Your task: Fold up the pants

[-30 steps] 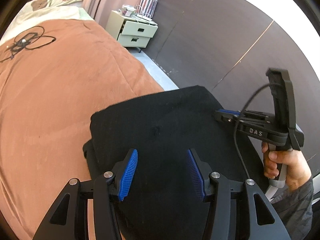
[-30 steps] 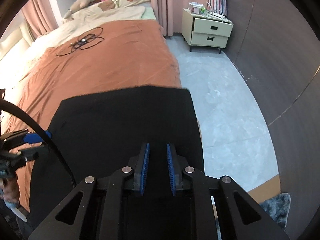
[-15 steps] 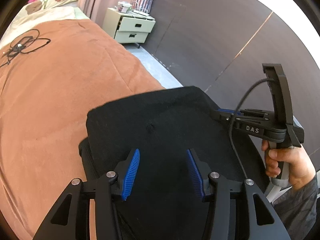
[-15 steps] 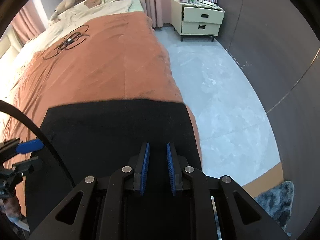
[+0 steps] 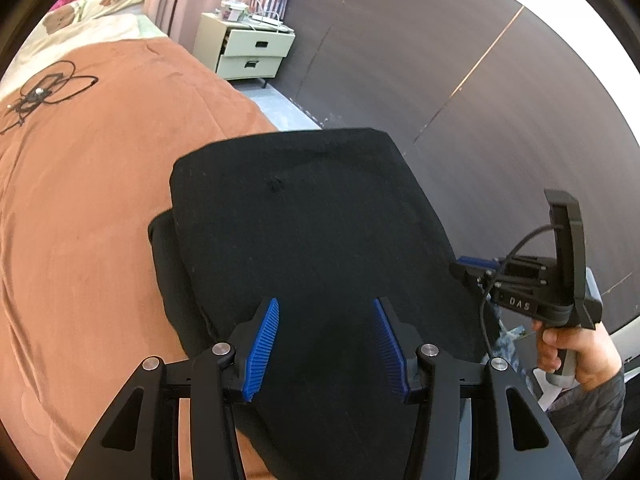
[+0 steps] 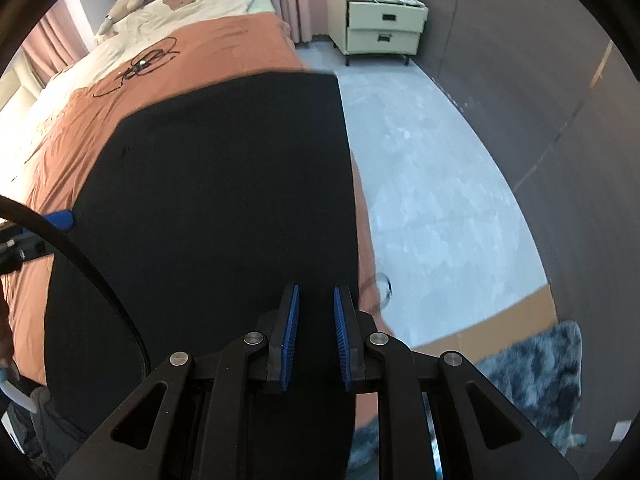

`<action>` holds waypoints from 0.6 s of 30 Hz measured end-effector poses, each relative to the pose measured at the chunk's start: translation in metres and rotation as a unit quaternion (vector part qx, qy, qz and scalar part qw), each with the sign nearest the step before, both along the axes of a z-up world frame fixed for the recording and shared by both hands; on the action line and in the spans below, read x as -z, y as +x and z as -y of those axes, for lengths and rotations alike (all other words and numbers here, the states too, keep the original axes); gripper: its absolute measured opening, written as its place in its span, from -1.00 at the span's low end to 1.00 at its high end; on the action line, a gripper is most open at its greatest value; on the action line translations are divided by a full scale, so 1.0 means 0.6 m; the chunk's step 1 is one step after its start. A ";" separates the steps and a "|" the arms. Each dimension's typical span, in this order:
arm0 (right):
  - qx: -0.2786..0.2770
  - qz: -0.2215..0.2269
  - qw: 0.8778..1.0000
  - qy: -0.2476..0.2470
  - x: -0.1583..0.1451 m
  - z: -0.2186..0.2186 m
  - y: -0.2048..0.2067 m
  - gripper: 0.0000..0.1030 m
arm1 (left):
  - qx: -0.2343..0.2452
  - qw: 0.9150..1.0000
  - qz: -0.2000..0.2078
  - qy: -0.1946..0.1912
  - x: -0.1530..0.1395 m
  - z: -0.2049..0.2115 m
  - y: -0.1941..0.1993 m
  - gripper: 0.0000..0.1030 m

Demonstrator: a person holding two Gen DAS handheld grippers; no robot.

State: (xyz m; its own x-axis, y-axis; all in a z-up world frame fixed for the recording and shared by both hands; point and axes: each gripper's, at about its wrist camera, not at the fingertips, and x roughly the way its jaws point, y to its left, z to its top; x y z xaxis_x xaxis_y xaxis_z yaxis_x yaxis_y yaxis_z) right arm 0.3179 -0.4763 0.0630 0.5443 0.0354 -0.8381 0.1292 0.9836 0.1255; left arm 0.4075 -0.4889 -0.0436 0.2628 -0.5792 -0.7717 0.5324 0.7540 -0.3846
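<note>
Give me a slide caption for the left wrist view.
Left gripper open above folded black pants on an orange bedspread, right gripper alongside.

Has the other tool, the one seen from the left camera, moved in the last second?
Yes. The right tool has slid down and rightward, off the black pants.

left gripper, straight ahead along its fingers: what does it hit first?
Most likely the black pants: the folded stack fills the view beyond the left gripper, whose jaws stand apart. Depth is unclear, so I can't tell how near contact is.
</note>
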 end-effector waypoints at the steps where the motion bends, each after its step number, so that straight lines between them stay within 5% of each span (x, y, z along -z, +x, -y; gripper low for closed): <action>1: 0.003 -0.004 1.000 0.002 0.001 0.000 -0.006 -0.73 | 0.000 1.000 -0.002 -0.002 -0.004 -0.003 -0.007 0.01; 7: 0.014 0.008 1.000 0.011 -0.043 -0.014 -0.058 -0.64 | 0.000 1.000 0.011 -0.002 -0.045 -0.027 -0.040 0.07; 9: 0.015 0.024 1.000 0.014 -0.066 -0.023 -0.078 -0.58 | -0.004 1.000 0.016 0.000 -0.061 -0.037 -0.051 0.31; 14: 0.022 0.063 0.998 0.005 -0.116 -0.060 -0.120 0.29 | -0.012 0.999 0.040 0.000 -0.109 -0.074 -0.079 0.63; 18: 0.025 0.075 0.997 -0.001 -0.138 -0.087 -0.130 0.45 | -0.013 0.997 0.071 0.010 -0.147 -0.103 -0.107 0.89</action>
State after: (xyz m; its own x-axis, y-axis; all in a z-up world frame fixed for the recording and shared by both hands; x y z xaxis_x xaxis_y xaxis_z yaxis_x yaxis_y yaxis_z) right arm 0.2397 -0.4239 0.1458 0.6641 0.0040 -0.7476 0.1573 0.9769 0.1449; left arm 0.3435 -0.4273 0.0444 0.3850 -0.5553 -0.7372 0.5611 0.7750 -0.2908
